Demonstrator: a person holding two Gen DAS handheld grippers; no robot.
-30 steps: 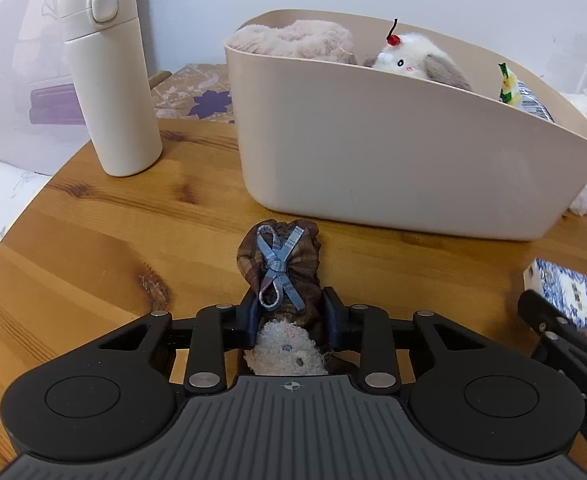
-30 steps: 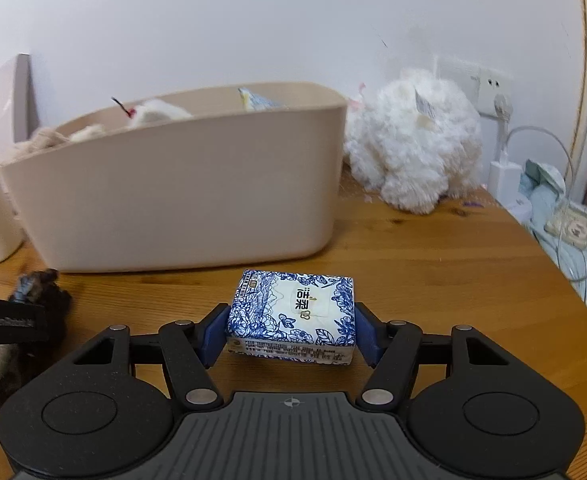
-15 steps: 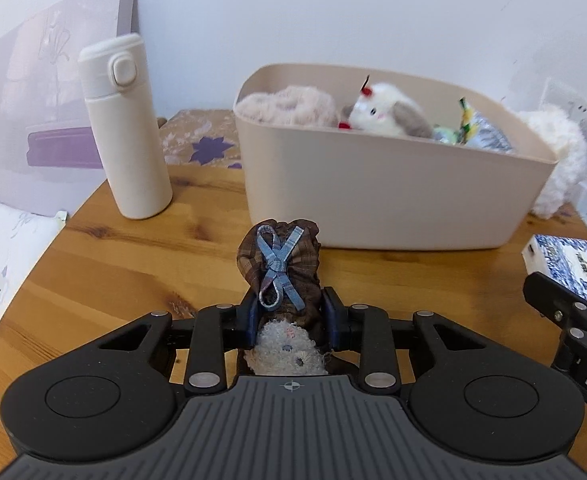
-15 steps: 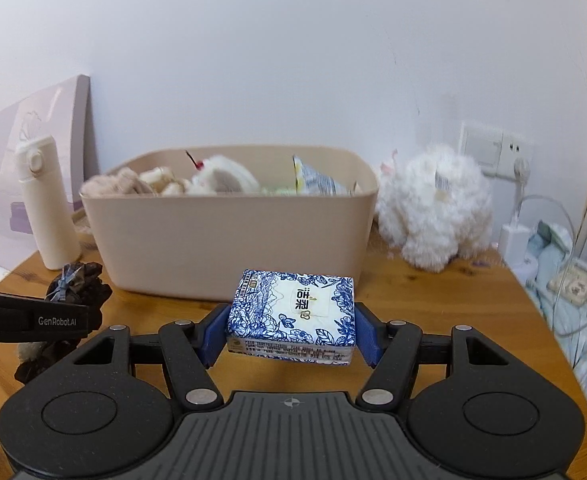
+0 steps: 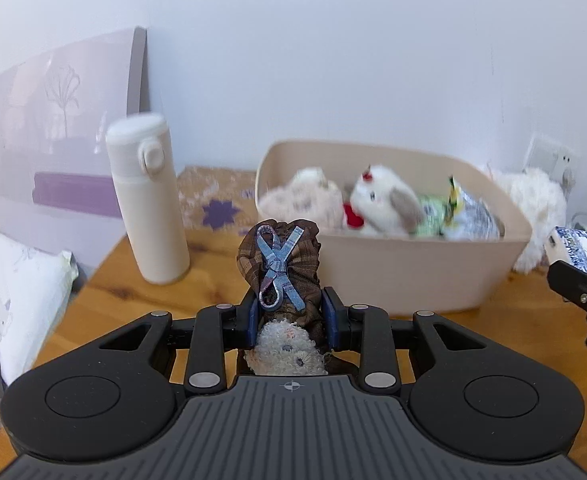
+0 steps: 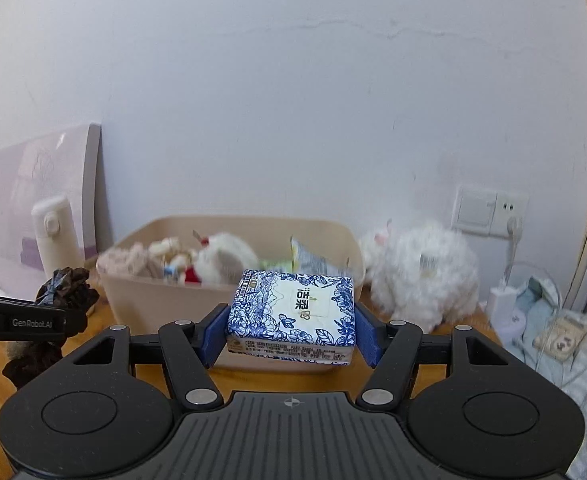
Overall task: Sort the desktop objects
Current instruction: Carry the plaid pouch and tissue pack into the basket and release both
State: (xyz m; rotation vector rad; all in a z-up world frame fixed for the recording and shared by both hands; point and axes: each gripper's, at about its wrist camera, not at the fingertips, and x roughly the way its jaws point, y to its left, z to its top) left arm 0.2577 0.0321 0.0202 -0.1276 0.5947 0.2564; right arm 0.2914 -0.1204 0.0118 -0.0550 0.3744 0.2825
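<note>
1. Left wrist view: left gripper [image 5: 289, 312] clamping a brown plaid plush doll [image 5: 283, 268] with a blue ribbon, holding it up off the wooden table [image 5: 105, 308], in front of the beige bin [image 5: 393, 276]. Showing a white bottle [image 5: 149, 204] standing left of the bin.
2. Right wrist view: right gripper [image 6: 291, 330] squeezing a blue-and-white tissue pack [image 6: 293, 316] between its pads, raised before the bin [image 6: 161, 304] holding plush toys and snack bags. Sitting just right of the bin, a fluffy white toy [image 6: 421, 276].

bin [image 5: 393, 276] contents: blurred | tissue pack [image 5: 577, 246]: cut by right edge
</note>
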